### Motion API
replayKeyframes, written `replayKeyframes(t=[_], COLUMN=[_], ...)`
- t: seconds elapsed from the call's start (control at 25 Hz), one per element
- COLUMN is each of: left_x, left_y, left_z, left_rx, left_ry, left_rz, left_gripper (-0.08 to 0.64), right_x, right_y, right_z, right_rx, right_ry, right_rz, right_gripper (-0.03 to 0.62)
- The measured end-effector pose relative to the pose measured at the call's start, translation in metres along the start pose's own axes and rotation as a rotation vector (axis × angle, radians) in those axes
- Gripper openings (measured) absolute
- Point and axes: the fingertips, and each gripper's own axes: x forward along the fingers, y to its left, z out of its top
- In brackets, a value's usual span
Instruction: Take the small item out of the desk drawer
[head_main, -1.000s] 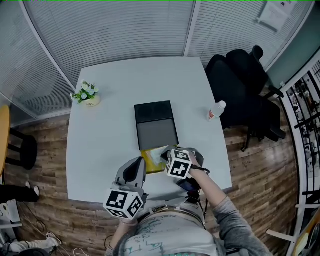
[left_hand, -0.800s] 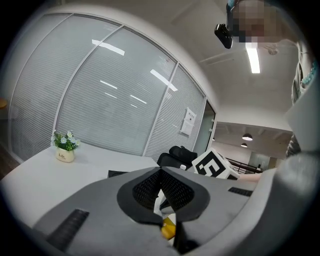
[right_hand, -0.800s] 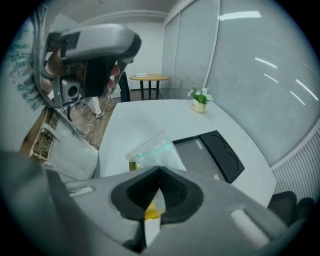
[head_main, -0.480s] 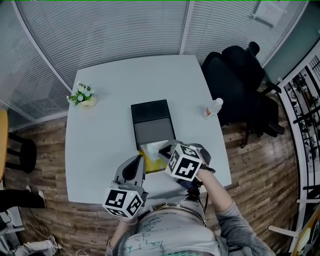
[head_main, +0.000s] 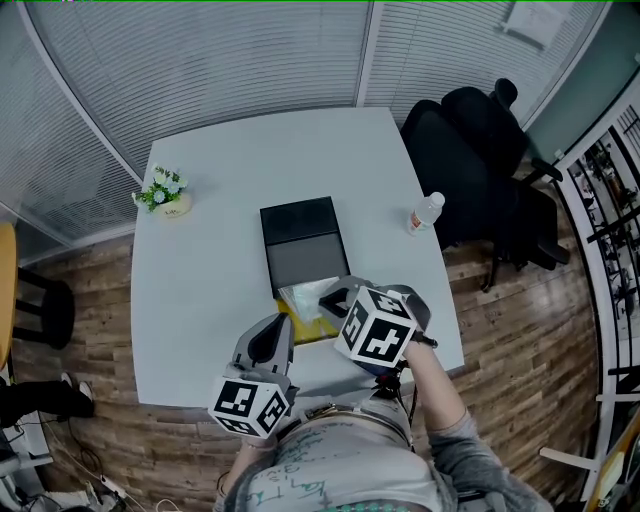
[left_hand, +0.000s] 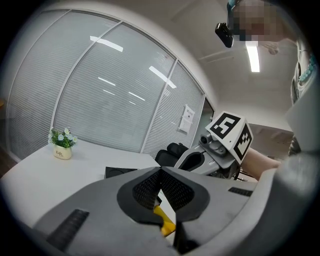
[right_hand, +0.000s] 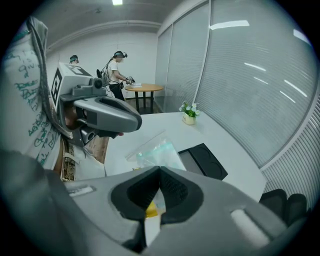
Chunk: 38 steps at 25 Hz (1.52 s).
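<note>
A black desk drawer box (head_main: 297, 222) lies mid-table, its grey tray (head_main: 305, 265) pulled toward me with a yellow front part (head_main: 305, 330). My right gripper (head_main: 330, 297) is shut on a clear plastic bag (head_main: 300, 298) with pale green contents and holds it up above the open drawer. In the right gripper view the bag (right_hand: 157, 152) hangs past the closed jaws of the right gripper (right_hand: 160, 172). My left gripper (head_main: 283, 325) sits at the drawer's yellow front. Its jaws (left_hand: 161, 172) are together, with a yellow edge (left_hand: 165, 222) caught between them.
A small pot of flowers (head_main: 165, 190) stands at the table's far left corner and a water bottle (head_main: 425, 213) near the right edge. A black office chair (head_main: 480, 140) is beyond the right side. Blinds line the walls. People stand by a round table (right_hand: 145, 88) far off.
My right gripper has risen with the plastic bag, lifting it out of the drawer toward the camera. The left gripper stays at the drawer's front.
</note>
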Motion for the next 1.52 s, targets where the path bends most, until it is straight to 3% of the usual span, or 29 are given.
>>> replayKeyframes(t=[1.52], left_x=[0.008], left_y=[-0.031], left_z=[-0.008], left_rx=[0.046], left_ry=[0.040], left_rz=[-0.049], left_gripper=[-0.003], right_x=[-0.023], right_y=[-0.007], right_z=[-0.019], right_rx=[0.050], right_ry=[-0.005], right_rz=[-0.048], right_gripper=[0.006])
